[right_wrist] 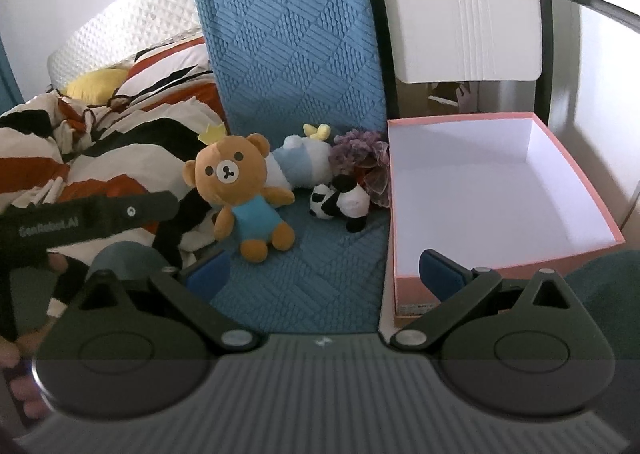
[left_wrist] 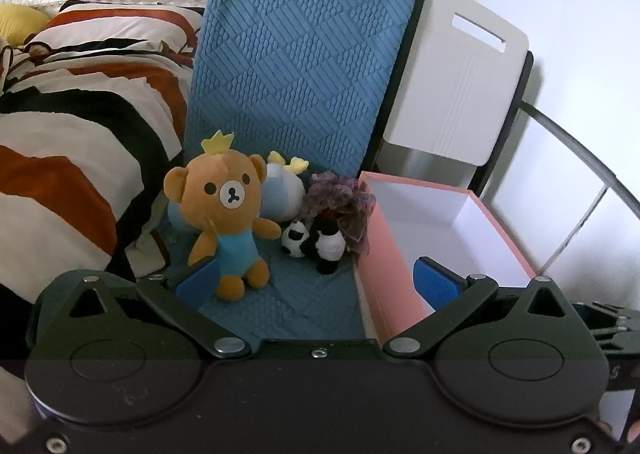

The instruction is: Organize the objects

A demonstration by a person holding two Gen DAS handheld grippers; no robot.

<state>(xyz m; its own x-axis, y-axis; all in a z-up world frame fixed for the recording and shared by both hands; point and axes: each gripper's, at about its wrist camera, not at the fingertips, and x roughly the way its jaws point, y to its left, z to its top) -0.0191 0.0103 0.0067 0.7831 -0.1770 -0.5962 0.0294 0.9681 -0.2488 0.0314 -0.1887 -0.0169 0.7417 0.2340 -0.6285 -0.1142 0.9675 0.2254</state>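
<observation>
Both the left gripper (left_wrist: 316, 282) and the right gripper (right_wrist: 324, 274) hang released, holding nothing. The teddy bear (right_wrist: 244, 194) sits on the blue mat (right_wrist: 320, 254), left of the pink box (right_wrist: 404, 214), with the panda (right_wrist: 340, 202) between them. Likely best: close squarely on the bear's body, then lift over the box wall. The box holds nothing.

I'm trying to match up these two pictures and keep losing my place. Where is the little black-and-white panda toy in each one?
Left wrist view: the panda lies just below centre, right of the brown bear.
Right wrist view: the panda lies at centre, between the bear and the pink box.
Shared landmark: the pink box sits immediately right of the panda in both views.
</observation>
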